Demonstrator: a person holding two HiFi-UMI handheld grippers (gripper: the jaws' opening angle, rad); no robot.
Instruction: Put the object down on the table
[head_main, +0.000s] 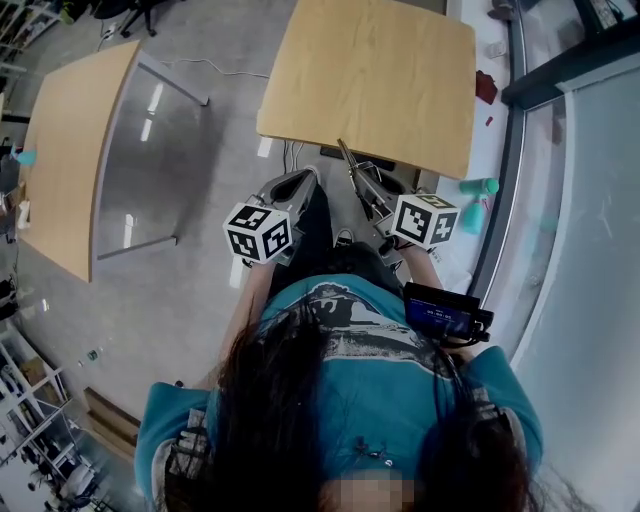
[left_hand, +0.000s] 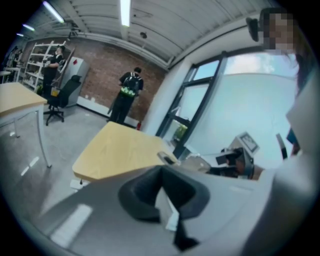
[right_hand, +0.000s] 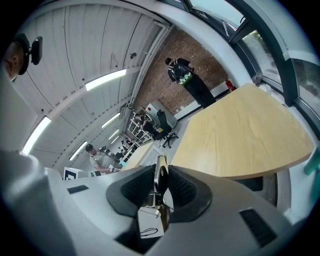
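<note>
In the head view my right gripper (head_main: 366, 190) is shut on a thin metal object (head_main: 351, 163), whose tip reaches over the near edge of the light wooden table (head_main: 370, 70). The right gripper view shows the same object (right_hand: 160, 176) edge-on, pinched between the dark pads of that gripper (right_hand: 160, 172), with a small white tag hanging below. The object is held in the air in front of the table. My left gripper (head_main: 303, 180) hovers beside it, just short of the table edge. Its jaws (left_hand: 161, 172) are shut with nothing between them.
A second wooden table (head_main: 70, 150) stands to the left across grey floor. Teal bottles (head_main: 480, 187) sit on the white ledge by the window wall on the right. People (left_hand: 127, 95) and an office chair (left_hand: 57, 102) are far off by the brick wall.
</note>
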